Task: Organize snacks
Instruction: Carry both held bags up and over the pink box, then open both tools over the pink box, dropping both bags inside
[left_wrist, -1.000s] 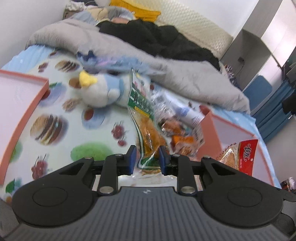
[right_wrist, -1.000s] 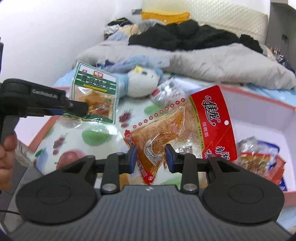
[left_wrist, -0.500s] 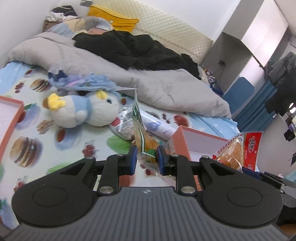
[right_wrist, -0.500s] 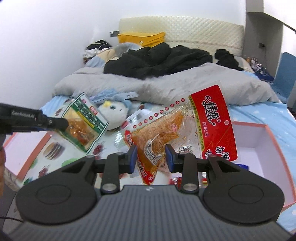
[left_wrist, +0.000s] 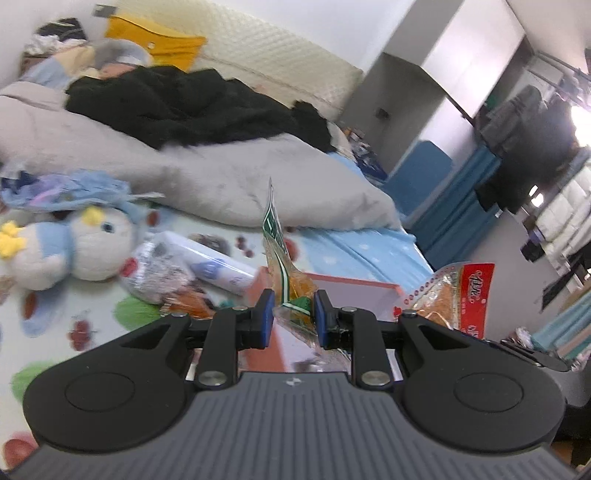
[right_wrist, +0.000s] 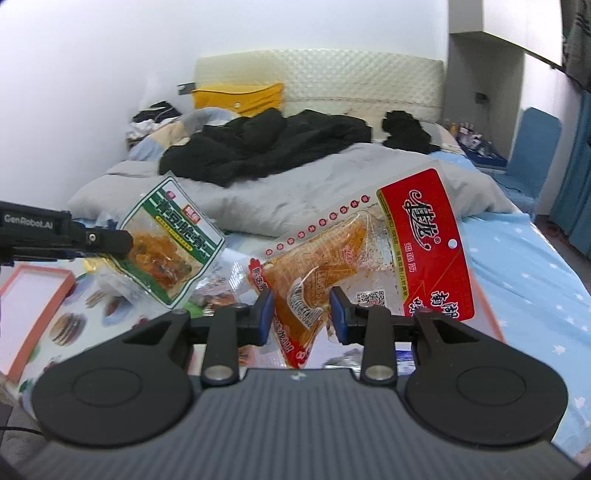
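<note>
A rumpled grey quilt (right_wrist: 295, 195) lies across the bed, with a heap of black clothing (right_wrist: 266, 144) on top of it and a mustard-yellow cushion (right_wrist: 240, 98) against the cream padded headboard (right_wrist: 354, 81) behind. A white and pale blue plush bird with yellow tufts (left_wrist: 74, 243) lies on its side on the fruit-and-burger printed bedsheet (left_wrist: 55, 317), beside crumpled blue and lilac fabric (left_wrist: 62, 188). A blue chair (right_wrist: 532, 147) stands beside the bed

Both wrist cameras face bed (left_wrist: 258, 192) (right_wrist: 332, 184) closely, sharing plush-strewn sheet.
</note>
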